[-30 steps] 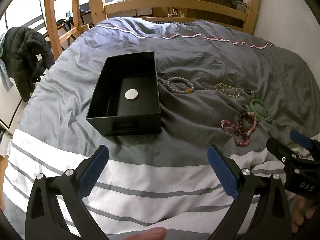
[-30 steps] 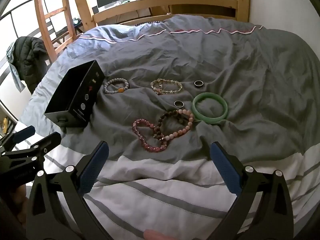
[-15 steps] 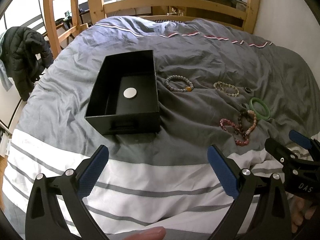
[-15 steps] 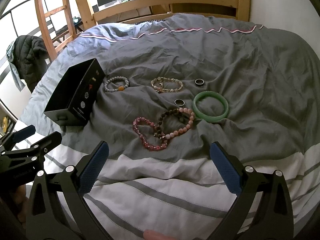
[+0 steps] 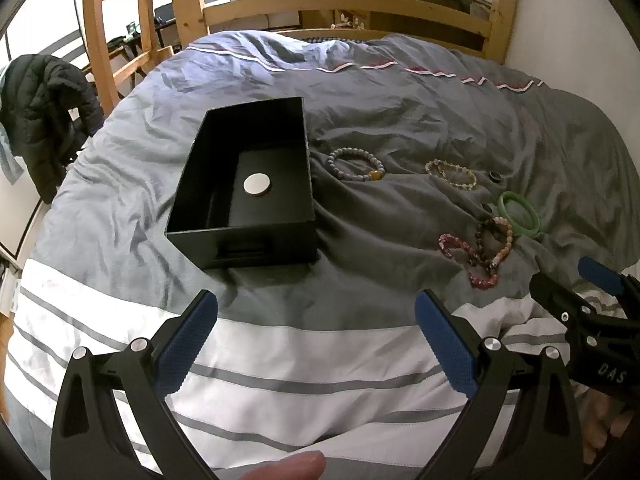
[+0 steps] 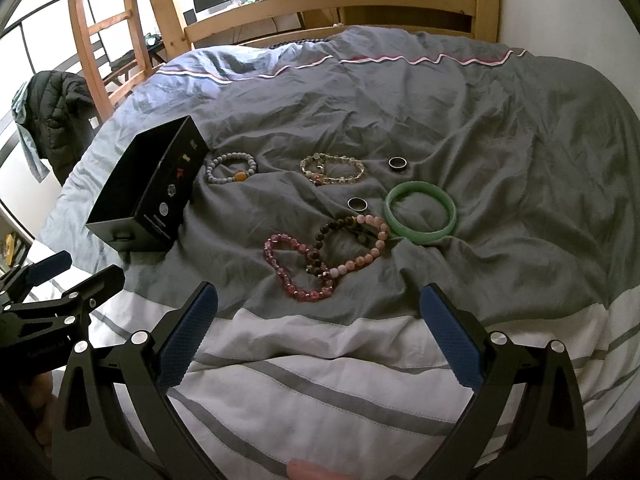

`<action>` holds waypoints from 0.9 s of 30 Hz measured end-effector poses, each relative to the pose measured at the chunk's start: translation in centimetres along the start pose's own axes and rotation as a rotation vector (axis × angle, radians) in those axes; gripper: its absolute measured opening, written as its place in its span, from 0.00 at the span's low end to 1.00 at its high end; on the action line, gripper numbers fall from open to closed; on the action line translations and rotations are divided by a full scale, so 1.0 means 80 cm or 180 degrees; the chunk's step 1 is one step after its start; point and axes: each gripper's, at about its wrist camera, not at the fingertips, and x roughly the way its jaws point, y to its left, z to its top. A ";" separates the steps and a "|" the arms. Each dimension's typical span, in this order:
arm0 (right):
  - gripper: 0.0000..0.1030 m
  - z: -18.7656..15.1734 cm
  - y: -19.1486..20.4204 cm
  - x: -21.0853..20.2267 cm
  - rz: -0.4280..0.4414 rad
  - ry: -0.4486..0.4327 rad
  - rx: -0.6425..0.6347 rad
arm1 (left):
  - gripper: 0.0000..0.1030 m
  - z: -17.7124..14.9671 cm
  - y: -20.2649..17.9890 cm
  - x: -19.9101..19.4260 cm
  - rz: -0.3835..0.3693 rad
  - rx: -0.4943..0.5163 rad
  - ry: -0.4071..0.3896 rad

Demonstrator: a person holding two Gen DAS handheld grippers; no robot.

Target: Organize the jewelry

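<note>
Both grippers, left gripper (image 5: 316, 312) and right gripper (image 6: 318, 304), hover with jaws wide, empty. At twelve o'clock the pink bracelet (image 6: 294, 268) overlaps the brown bracelet (image 6: 344, 240); grabbing one may drag both off the bed (image 6: 500, 120).

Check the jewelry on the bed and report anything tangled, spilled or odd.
The pink bead bracelet and the brown-and-pink bead bracelet overlap, looking tangled together. The other pieces lie apart from each other. The black box holds only a white disc.
</note>
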 end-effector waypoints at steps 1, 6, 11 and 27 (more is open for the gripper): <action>0.97 0.000 -0.001 0.001 -0.0005 0.0002 0.0004 | 0.95 0.000 -0.001 0.001 0.0008 0.0018 0.0004; 0.97 0.005 -0.010 0.000 -0.0129 -0.0067 -0.0042 | 0.95 0.000 -0.009 0.006 -0.0082 0.0130 -0.0045; 0.97 0.023 -0.033 0.001 -0.0240 -0.0150 -0.0086 | 0.95 0.000 -0.025 0.014 -0.0354 0.0158 -0.0160; 0.88 0.075 -0.062 0.077 -0.0244 0.0028 -0.0197 | 0.48 0.021 -0.105 0.100 -0.1316 0.0440 0.0469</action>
